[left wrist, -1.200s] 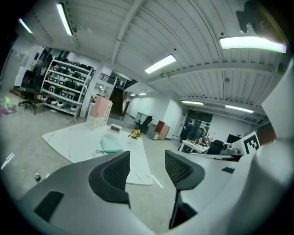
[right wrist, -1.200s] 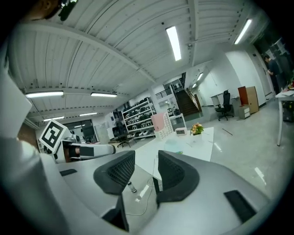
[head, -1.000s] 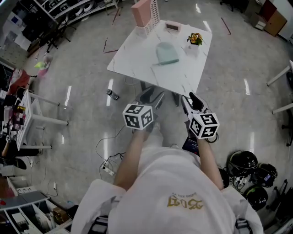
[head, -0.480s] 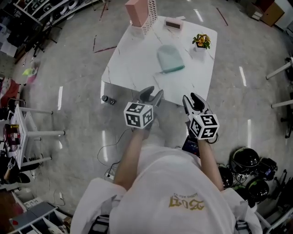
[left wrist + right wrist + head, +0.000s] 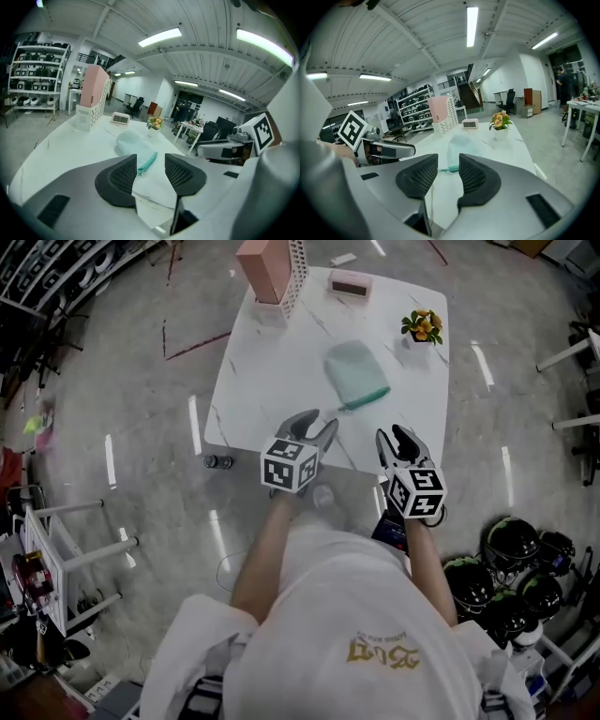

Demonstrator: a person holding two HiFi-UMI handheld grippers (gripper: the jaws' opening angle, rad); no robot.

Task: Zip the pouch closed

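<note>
A pale teal pouch [image 5: 354, 371] lies flat in the middle of the white marble table [image 5: 267, 381], its darker teal zip edge toward the near side. In the left gripper view the pouch [image 5: 132, 142] is ahead, beyond the jaws. My left gripper [image 5: 317, 423] hovers at the table's near edge, open; its jaws have just been closing a little, with nothing between them. My right gripper [image 5: 396, 435] is beside it to the right, open and empty, with the pouch [image 5: 464, 144] ahead of it. Neither gripper touches the pouch.
At the table's far end stand a pink file holder [image 5: 272, 268], a small clock [image 5: 349, 282] and a potted flower [image 5: 424, 326]. A can [image 5: 217, 462] lies on the floor left of the table. Black helmets [image 5: 511, 563] sit on the floor at the right.
Both grippers have moved forward and down, from over the floor to the table's near edge. The table and pouch now sit closer in the head view.
</note>
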